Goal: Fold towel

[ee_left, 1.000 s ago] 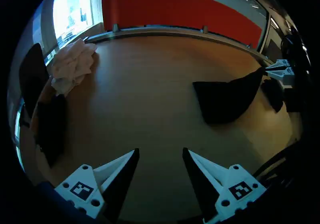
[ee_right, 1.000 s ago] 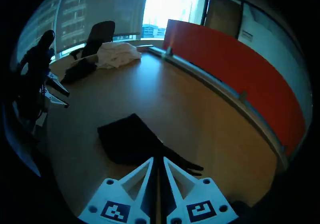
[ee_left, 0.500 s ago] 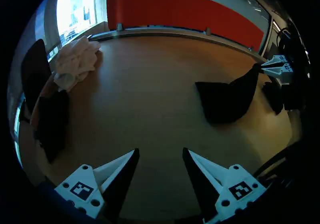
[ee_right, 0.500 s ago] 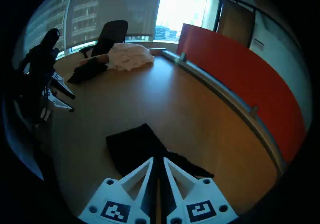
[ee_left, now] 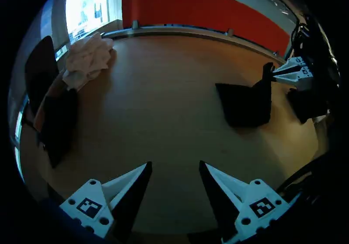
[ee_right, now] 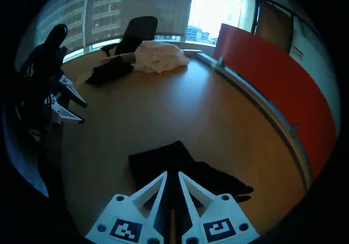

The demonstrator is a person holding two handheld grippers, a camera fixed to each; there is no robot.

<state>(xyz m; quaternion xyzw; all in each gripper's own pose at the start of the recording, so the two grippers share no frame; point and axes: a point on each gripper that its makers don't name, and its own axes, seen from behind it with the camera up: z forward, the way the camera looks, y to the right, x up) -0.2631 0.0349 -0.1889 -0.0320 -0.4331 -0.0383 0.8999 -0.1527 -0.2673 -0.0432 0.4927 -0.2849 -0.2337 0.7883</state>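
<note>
The towel (ee_left: 242,106) lay mid-right of frame, its corner clenched by the right gripper (ee_left: 275,72); the left gripper (ee_left: 174,163), jaws released, was well apart.

**White wedge tongs with coded tags**

The left tongs (ee_left: 174,163) have two white, wedge-shaped fingers that taper to points, each lined black on its inner face. Each finger's base carries a square black-and-white marker, with small round screw holes around it. The right tongs (ee_right: 172,173) are of the same make: white wedges, dark inner faces, a coded square and round holes on each base.
</note>
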